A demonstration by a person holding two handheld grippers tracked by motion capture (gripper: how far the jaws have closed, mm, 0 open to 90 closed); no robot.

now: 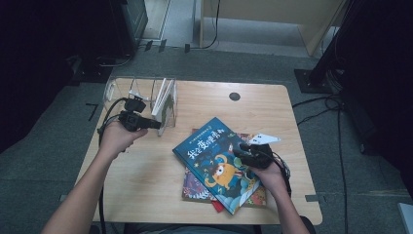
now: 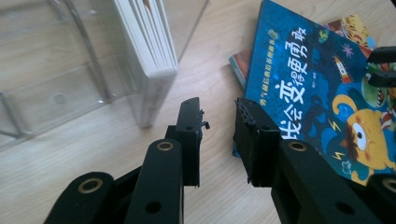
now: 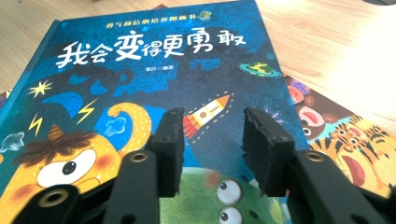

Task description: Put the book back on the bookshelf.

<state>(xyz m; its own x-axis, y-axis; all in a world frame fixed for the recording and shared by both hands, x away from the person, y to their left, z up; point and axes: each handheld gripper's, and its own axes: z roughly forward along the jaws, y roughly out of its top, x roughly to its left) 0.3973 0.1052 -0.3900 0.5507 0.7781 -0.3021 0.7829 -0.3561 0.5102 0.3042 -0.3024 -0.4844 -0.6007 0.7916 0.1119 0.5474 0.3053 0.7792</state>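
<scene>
Worktop (image 1: 146, 170) inventory, left to right: clear rack (image 1: 117, 90) holding upright books (image 1: 163, 97); left gripper (image 1: 157, 125), fingers part-open, empty, beside rack; blue book (image 1: 214, 163) atop stacked books (image 1: 195, 187); right gripper (image 1: 238, 150), fingers part-open over blue cover, gripping nothing.

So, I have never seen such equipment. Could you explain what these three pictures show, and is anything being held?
A person sits at a wooden table and holds a hand tool with two black jaws in each hand. The high view looks down from above: the left gripper is near a clear rack with white books standing in it, and the right gripper is over a blue book. That book lies on top of other picture books. The other two pictures come from small cameras on the grippers, looking along their jaws. Both grippers have a gap between the jaws with nothing in it, so nothing is held.
</scene>
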